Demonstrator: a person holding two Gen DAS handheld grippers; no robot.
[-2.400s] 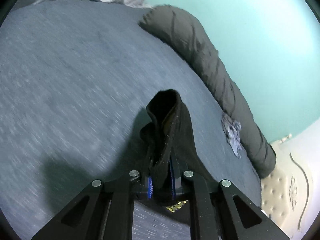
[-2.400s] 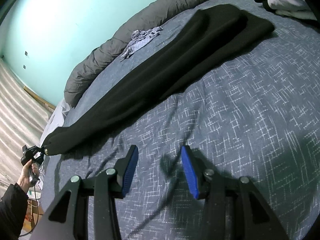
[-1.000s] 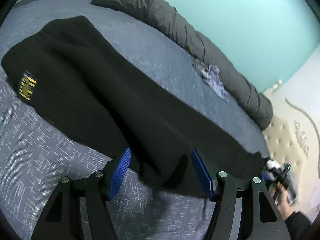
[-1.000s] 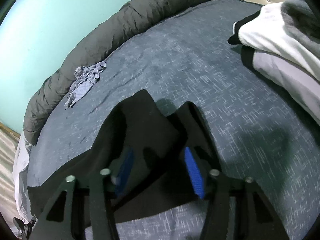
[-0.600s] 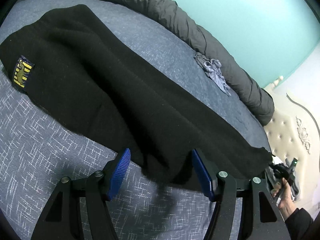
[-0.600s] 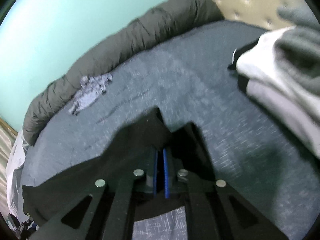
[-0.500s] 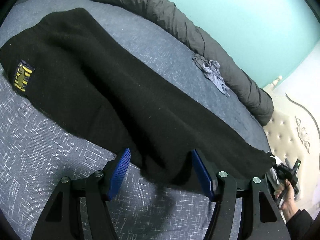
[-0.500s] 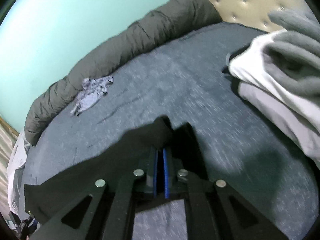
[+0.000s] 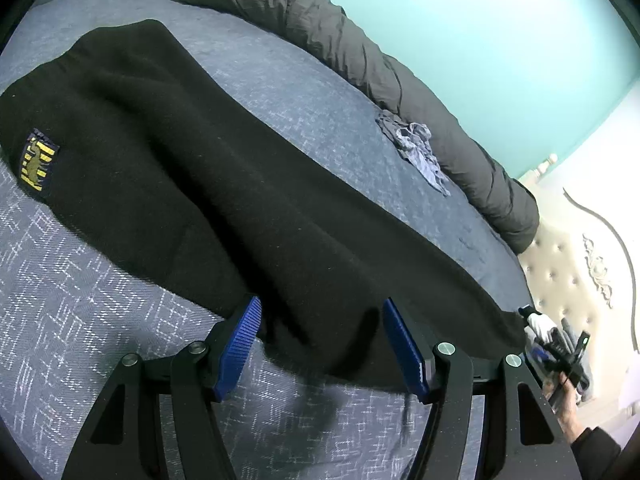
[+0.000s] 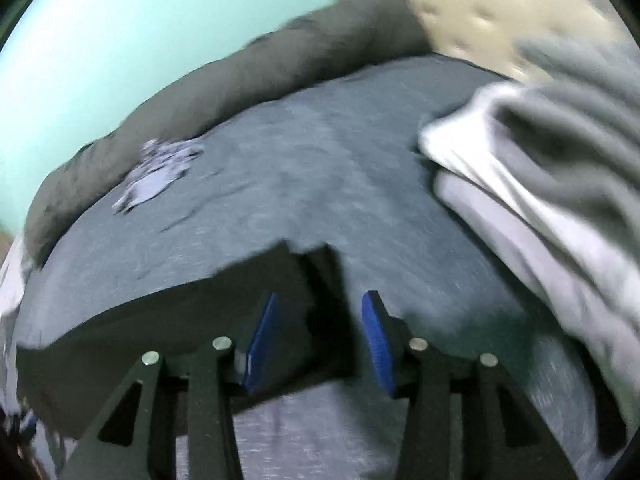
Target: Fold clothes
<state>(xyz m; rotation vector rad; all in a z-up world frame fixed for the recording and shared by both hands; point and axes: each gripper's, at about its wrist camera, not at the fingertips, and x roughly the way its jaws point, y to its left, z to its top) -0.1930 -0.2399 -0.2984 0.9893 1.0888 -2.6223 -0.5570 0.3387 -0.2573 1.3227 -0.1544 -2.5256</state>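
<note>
Black trousers (image 9: 224,184) lie stretched in a long band across the blue-grey bedspread (image 9: 60,320), reaching from far ahead and left of the left gripper (image 9: 320,344) to a point just right of it. A yellow patch (image 9: 37,160) is sewn on the wide end, far ahead on the left. The left gripper stands wide apart, with nothing between its blue pads (image 9: 240,344); the near edge of the cloth lies just in front of them, and the view does not settle whether the tips touch it. To the right of this gripper, a hand (image 9: 568,408) in a dark sleeve holds the other tool near the narrow end of the trousers, beside a cream padded headboard (image 9: 568,280).

Seen from the right wrist, the picture is blurred by motion. The right gripper (image 10: 320,332) is parted to a middling width, and a peak of the black trousers (image 10: 180,320) lies between and ahead of its pads; whether it is pinched or loose cannot be told. The rest of the dark cloth spreads away to the left of this gripper.

Ahead of both tools, a rolled grey duvet (image 9: 360,56) runs along the far edge of the bed against a turquoise wall (image 9: 500,20). A small crumpled grey cloth (image 9: 416,148) lies just in front of the duvet. To the right of the right gripper sits a heap of white and grey clothes (image 10: 540,160).
</note>
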